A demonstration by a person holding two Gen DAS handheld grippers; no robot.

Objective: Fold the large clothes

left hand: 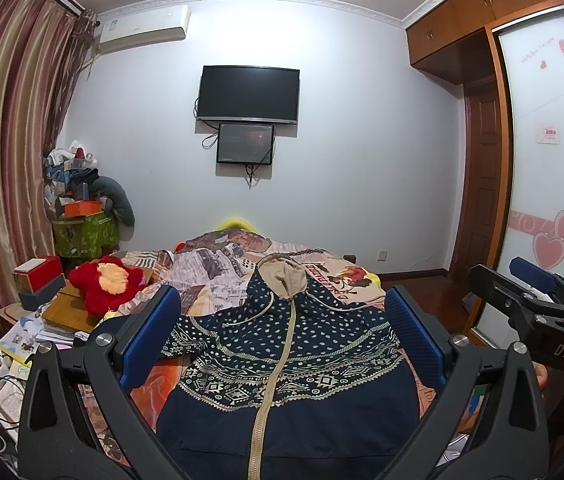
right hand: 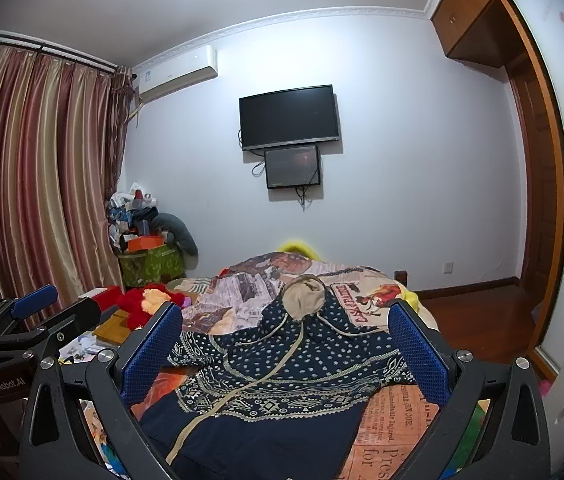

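While flat, hoodie (left hand: 282, 360) between tools

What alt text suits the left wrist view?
A navy patterned zip hoodie lies front-up on a bed, framed by the open left tool; the right tool is at the right edge, below a wall television.

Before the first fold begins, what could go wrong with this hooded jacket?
1. The hoodie lies on a rumpled printed bedspread, so an open left gripper or right gripper closing low may pinch both layers.
2. Its left sleeve already sits bunched inward; folding over it could leave a lump.
3. The loose drawstrings trail across the chest and might snag on the fingers.
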